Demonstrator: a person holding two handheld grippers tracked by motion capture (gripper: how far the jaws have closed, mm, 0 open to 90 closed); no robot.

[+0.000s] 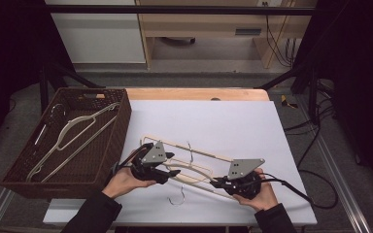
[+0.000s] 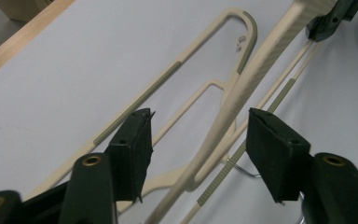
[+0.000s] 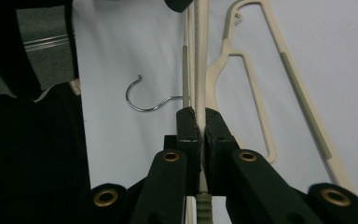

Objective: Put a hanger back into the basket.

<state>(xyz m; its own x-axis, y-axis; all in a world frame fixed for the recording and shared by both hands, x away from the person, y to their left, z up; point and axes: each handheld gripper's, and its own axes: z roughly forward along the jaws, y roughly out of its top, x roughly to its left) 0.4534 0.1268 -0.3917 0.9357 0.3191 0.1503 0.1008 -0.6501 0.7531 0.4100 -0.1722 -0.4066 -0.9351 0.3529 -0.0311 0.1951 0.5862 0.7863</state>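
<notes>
Both tongs bracket one hanger [image 2: 242, 88] (right clamped).

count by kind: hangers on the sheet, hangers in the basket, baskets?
Cream hangers on the white sheet: 2 (one gripped, one flat)
Cream hangers in the basket: 2 ()
Brown woven basket: 1
Total: 5

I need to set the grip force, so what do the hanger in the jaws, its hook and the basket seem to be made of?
The cream hanger looks like matt moulded plastic, with ribbed grey-green strips, probably rubbery anti-slip. Its hook is thin bent wire with a bright shine, likely steel. The basket is dark brown with a woven texture: wicker or plastic imitation, hard to tell.
</notes>
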